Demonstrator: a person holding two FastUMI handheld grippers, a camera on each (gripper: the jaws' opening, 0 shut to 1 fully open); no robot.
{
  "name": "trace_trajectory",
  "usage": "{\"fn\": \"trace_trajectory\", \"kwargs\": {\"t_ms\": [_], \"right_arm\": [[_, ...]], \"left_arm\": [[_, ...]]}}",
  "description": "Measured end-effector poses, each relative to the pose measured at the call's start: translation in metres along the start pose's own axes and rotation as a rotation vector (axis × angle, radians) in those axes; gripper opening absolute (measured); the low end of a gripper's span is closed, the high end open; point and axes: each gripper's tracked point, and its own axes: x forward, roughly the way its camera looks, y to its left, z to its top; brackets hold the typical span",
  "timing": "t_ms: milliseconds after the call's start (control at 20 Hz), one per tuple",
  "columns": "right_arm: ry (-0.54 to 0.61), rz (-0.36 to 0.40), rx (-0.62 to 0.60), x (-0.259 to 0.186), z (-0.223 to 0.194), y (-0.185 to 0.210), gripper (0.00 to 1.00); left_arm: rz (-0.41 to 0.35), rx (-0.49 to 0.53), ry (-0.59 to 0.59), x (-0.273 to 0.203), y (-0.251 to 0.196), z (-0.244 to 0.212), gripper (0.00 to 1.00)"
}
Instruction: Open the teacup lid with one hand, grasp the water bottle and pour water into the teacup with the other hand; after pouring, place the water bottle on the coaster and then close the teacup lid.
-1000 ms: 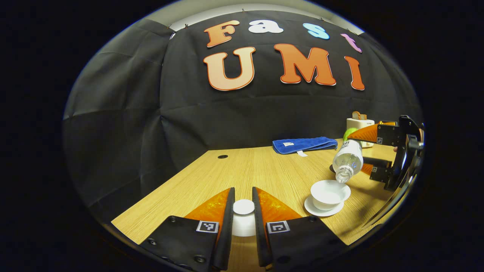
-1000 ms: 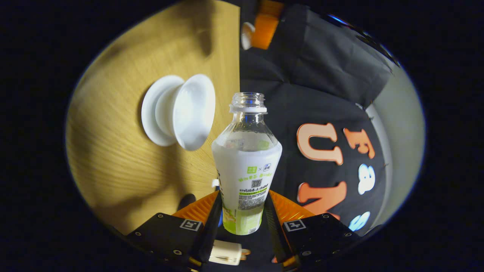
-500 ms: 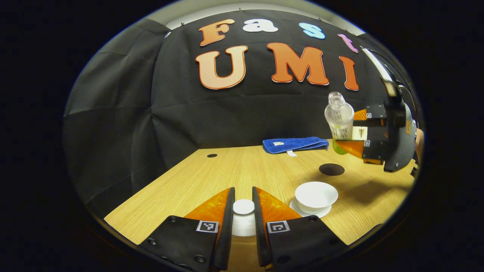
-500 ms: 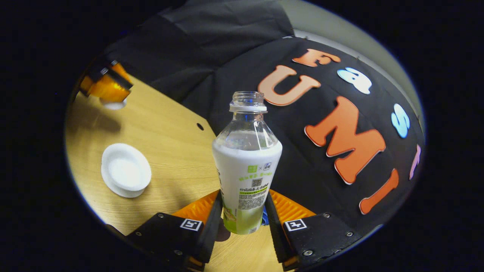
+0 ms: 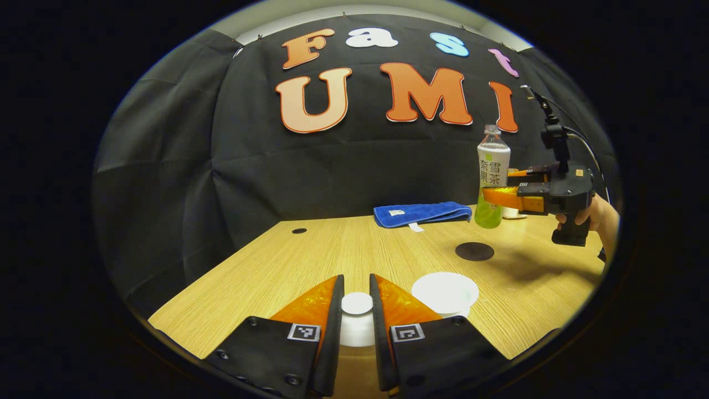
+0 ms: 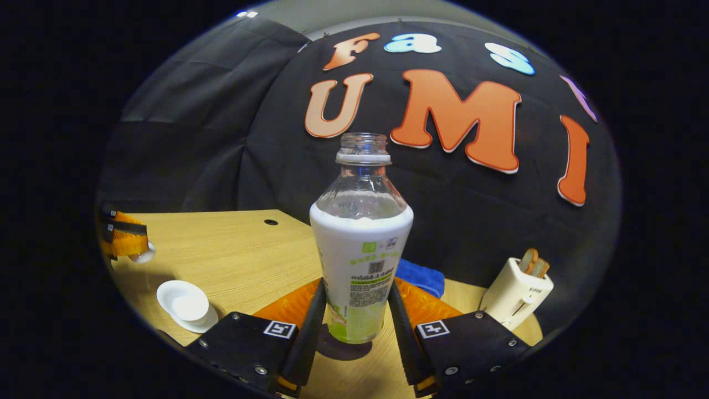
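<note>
The uncapped, spill-prone water bottle (image 6: 361, 244) is clamped low by the right gripper (image 6: 357, 318), the fragile teacup lid (image 5: 356, 310) pinched by the left gripper (image 5: 356, 316).

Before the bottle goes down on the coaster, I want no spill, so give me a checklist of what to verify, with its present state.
1. Water bottle upright: ok.
2. Right gripper clamped on the bottle from both sides: ok.
3. Coaster bare and free to receive the bottle: ok.
4. Bottle directly over the coaster: cannot tell; in the left gripper view it hangs above and beyond it.
5. Teacup clear of the set-down path: ok, nearer than the coaster.
6. Lid secure in the left gripper: ok.
</note>
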Motion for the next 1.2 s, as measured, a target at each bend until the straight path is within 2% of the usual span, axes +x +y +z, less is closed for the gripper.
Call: {"fn": "trace_trajectory", "kwargs": {"t_ms": [400, 850, 950, 1200], "right_arm": [[0.115, 0.016, 0.113, 0.024, -0.048, 0.001, 0.65], [0.167, 0.032, 0.159, 0.029, -0.064, 0.008, 0.65], [0.164, 0.032, 0.16, 0.028, -0.061, 0.007, 0.69], [0.139, 0.048, 0.184, 0.014, -0.058, 0.007, 0.9]], "left_arm": [[-0.017, -0.021, 0.011, 0.003, -0.013, -0.002, 0.32], [-0.044, -0.034, -0.008, 0.009, -0.033, 0.012, 0.32], [-0.056, -0.035, -0.025, 0.012, -0.039, 0.021, 0.32], [-0.099, -0.062, -0.052, 0.021, -0.063, 0.033, 0.31]]}}
